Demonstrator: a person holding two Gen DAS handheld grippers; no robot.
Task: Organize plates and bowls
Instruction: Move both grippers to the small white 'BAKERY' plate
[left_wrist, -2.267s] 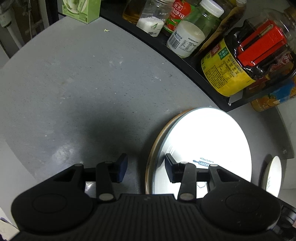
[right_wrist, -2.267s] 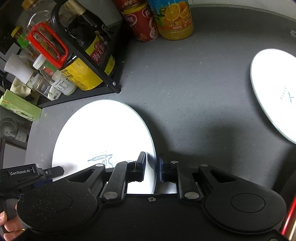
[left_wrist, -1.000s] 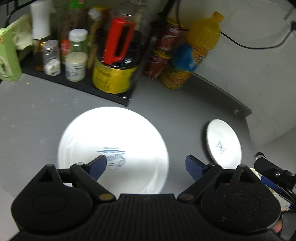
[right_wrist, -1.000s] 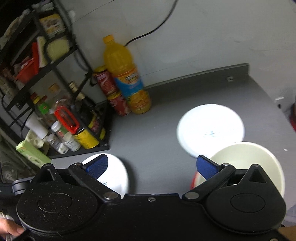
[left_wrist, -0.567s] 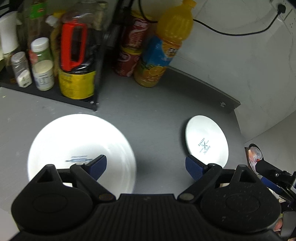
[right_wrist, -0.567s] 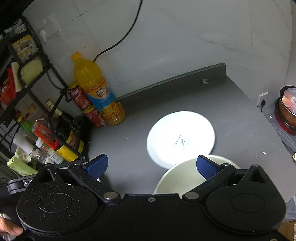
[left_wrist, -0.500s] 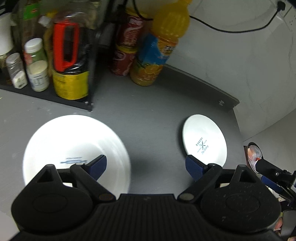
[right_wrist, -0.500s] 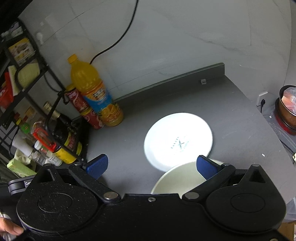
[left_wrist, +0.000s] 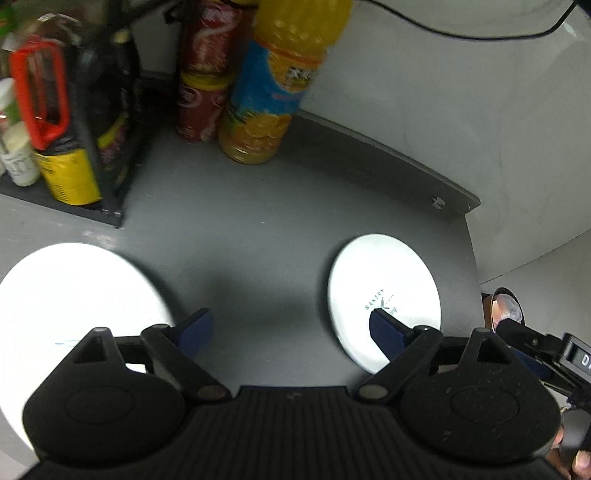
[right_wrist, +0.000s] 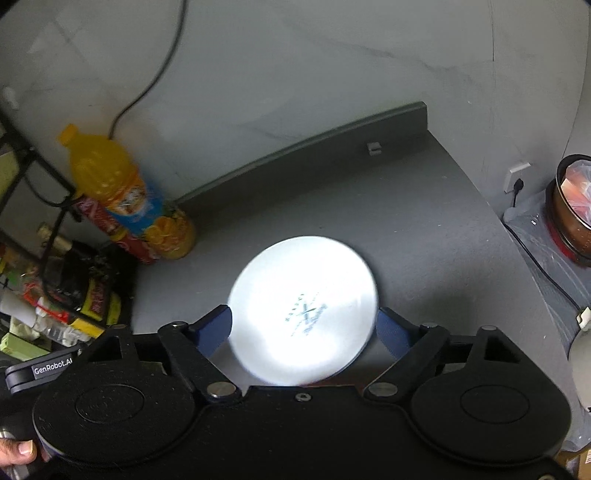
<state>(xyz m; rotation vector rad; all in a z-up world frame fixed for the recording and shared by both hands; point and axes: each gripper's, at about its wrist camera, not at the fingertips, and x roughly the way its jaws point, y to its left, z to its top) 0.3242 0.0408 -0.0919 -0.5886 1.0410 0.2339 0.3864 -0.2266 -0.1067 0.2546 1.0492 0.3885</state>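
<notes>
Dark grey countertop (left_wrist: 258, 236) with a low raised back edge, set against a pale marbled wall (right_wrist: 332, 66); black cable (right_wrist: 155, 77) trailing down that wall. At the back, an orange juice bottle (left_wrist: 273, 85) standing just beside red cans (left_wrist: 199, 74), next to a black rack (left_wrist: 92, 110) crowded with condiment bottles.

Left gripper (left_wrist: 291, 325) spread wide over bare counter, gripping nothing. Large white plate (left_wrist: 74, 306) lying flat beside its left fingertip, overexposed; small white plate (left_wrist: 384, 295) printed "BAKERY" lying flat under its right fingertip, well apart from the large one. Right gripper's body poking in at that view's lower right edge.

Right gripper (right_wrist: 303, 325) likewise spread wide and empty, hovering with the small white plate (right_wrist: 303, 310) between its blue pads (right_wrist: 214, 328); contact with the plate not discernible. Seen only from the right wrist: a brown pot (right_wrist: 572, 210) with a plastic bag inside, off the counter's right end, a wall socket (right_wrist: 517, 177), the curved edge of a pale dish (right_wrist: 580, 365) at far right, and a thumb (right_wrist: 18, 450) at lower left. Large plate seen only from the left wrist.
</notes>
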